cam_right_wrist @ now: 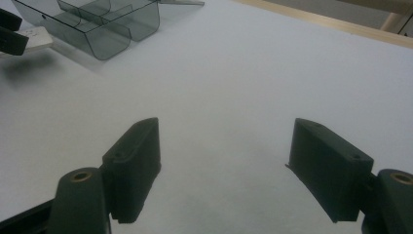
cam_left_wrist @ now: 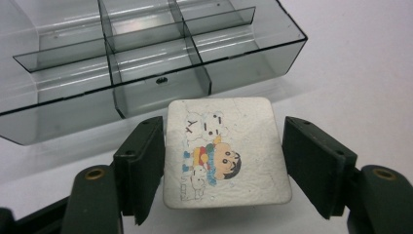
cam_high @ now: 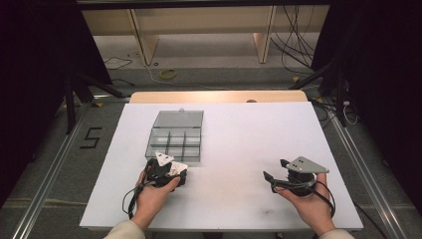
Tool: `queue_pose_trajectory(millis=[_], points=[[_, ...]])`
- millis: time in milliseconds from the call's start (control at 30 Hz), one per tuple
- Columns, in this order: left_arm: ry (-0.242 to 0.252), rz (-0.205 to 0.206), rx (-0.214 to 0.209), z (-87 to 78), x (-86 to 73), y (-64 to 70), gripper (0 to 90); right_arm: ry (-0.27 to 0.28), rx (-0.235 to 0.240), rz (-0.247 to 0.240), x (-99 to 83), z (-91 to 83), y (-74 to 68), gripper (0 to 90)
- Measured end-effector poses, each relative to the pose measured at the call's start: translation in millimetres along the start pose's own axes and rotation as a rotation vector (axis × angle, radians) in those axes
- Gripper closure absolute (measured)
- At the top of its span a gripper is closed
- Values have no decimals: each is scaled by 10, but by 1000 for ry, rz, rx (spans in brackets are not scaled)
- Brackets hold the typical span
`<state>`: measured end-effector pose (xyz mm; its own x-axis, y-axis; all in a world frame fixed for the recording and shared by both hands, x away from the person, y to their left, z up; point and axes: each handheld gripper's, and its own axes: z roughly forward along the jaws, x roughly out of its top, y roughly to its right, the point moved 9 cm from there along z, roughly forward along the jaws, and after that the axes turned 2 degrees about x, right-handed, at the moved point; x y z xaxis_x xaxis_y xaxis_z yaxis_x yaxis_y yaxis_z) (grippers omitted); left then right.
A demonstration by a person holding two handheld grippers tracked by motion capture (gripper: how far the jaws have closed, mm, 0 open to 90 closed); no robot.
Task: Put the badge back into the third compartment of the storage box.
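- A white square card with rounded corners and a coloured cartoon drawing of a child and a small white dog [cam_left_wrist: 225, 153] sits between the jaws of the left gripper [cam_left_wrist: 221, 165]. The left jaw presses against its edge; the right jaw looks to meet the other edge, though a thin gap may remain there, so a firm grip cannot be confirmed.
- In the high view the card is hard to pick out: the left gripper [cam_high: 166, 169], with its white three-cornered plates, covers most of it.
- Whether the card rests on the white table top [cam_left_wrist: 360, 73] or is lifted off it cannot be told.
- Just beyond the card lies a smoky grey transparent plastic organiser box with divider walls forming small compartments [cam_left_wrist: 146, 53], its lid folded open and lying flat behind it in the high view [cam_high: 177, 119]. The box's far side is cut off in the left gripper view.
- The left hand [cam_high: 152, 196] wraps the gripper from below, close to the box's near edge, with a pale sleeve at the frame's bottom.
- The right gripper [cam_right_wrist: 224, 165] has its jaws spread wide over bare table, gripping nothing.
- The right hand [cam_high: 311, 204] holds it well apart from the box, jaws pointing towards the box.
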<state>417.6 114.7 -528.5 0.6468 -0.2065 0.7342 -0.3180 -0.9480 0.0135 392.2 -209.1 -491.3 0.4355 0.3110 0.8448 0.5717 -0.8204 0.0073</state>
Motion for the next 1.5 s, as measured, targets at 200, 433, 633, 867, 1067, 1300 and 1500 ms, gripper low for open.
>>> queue_pose_trajectory(millis=[200, 433, 633, 867, 1067, 1300, 1500], points=[[17, 8, -3, -42, 40, 27, 330, 3, 0, -2, 3, 1, 5, 279], [42, 13, -5, -87, 100, 34, 330, 4, 0, -3, 4, -1, 6, 280], [62, 8, -5, -102, 138, 36, 330, 6, -1, -2, 7, 0, 6, 281], [78, 8, -5, -121, 182, 22, 330, 5, 0, -3, 5, 0, 7, 281], [88, 9, -10, -129, 229, 28, 330, 5, 1, -1, 4, 3, 6, 281], [104, 11, -10, -133, 348, 9, 330, 1, -1, 6, -6, 9, 10, 281], [104, 20, 8, -74, 442, -50, 330, -2, -5, 6, -12, 14, 20, 281]])
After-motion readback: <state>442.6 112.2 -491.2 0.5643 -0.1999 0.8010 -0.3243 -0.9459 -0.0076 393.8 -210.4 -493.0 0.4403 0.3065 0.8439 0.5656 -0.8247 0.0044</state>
